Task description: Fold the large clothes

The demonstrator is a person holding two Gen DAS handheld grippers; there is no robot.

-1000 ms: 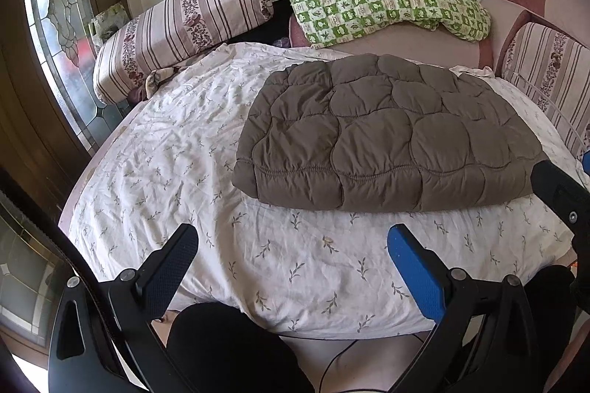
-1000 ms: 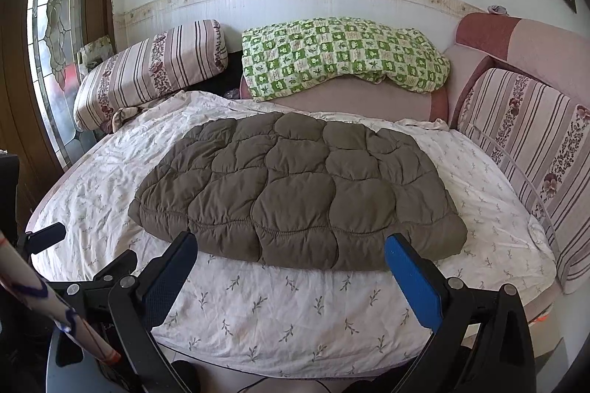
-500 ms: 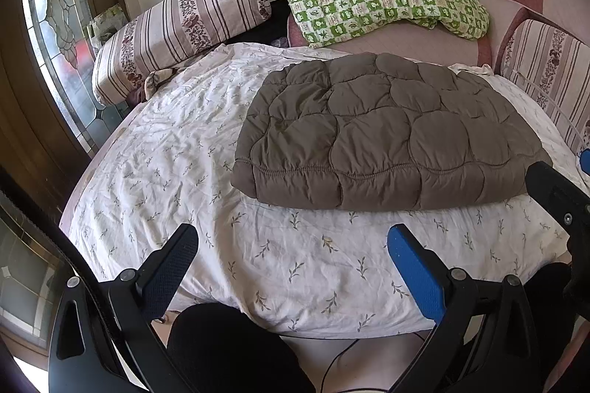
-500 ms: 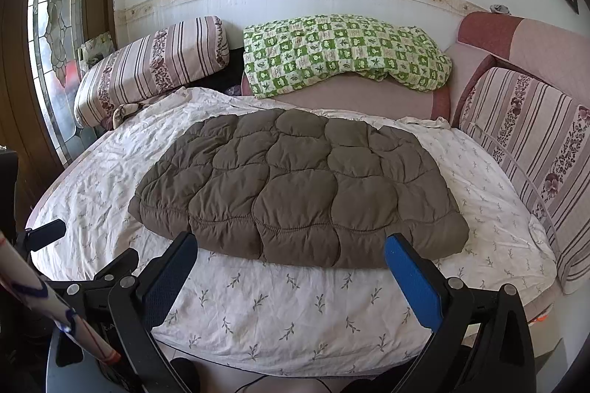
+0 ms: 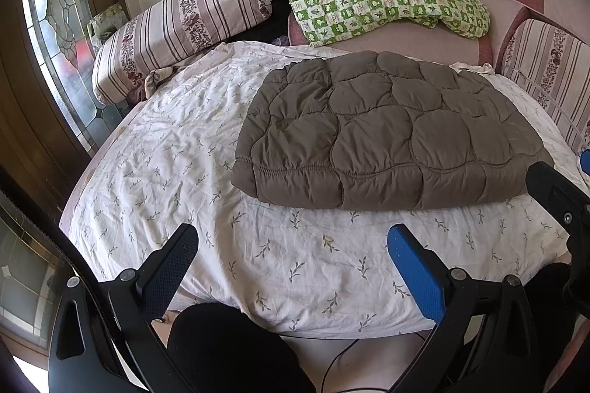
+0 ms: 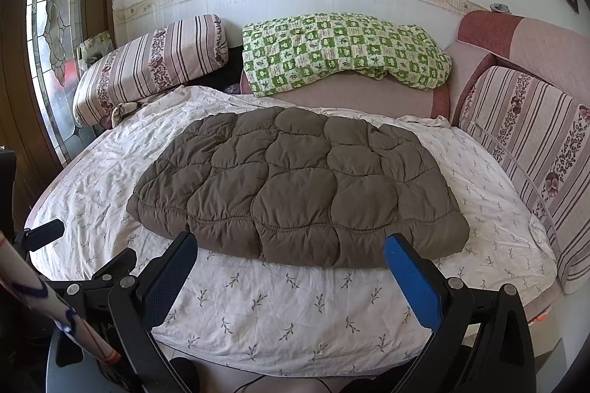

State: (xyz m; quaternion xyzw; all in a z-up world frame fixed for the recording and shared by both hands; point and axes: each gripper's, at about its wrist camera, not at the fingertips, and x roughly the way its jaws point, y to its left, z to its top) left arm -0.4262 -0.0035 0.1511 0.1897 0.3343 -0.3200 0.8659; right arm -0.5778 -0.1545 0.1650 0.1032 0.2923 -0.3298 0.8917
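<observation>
A brown quilted padded garment lies folded into a flat rectangle on the bed's white leaf-print sheet. My left gripper hangs open over the bed's near edge, well short of the garment, with nothing between its fingers. My right gripper is open too, its tips just in front of the garment's near hem and holding nothing. In the left wrist view a finger of the right gripper shows at the right edge.
A striped bolster and a green checked blanket lie at the head of the bed. A striped cushion lines the right side. A stained-glass window stands left. A white pole with red and blue marks crosses the right wrist view's lower left.
Both views have edged slightly closer to the bed. The garment has not moved and both grippers stay open.
</observation>
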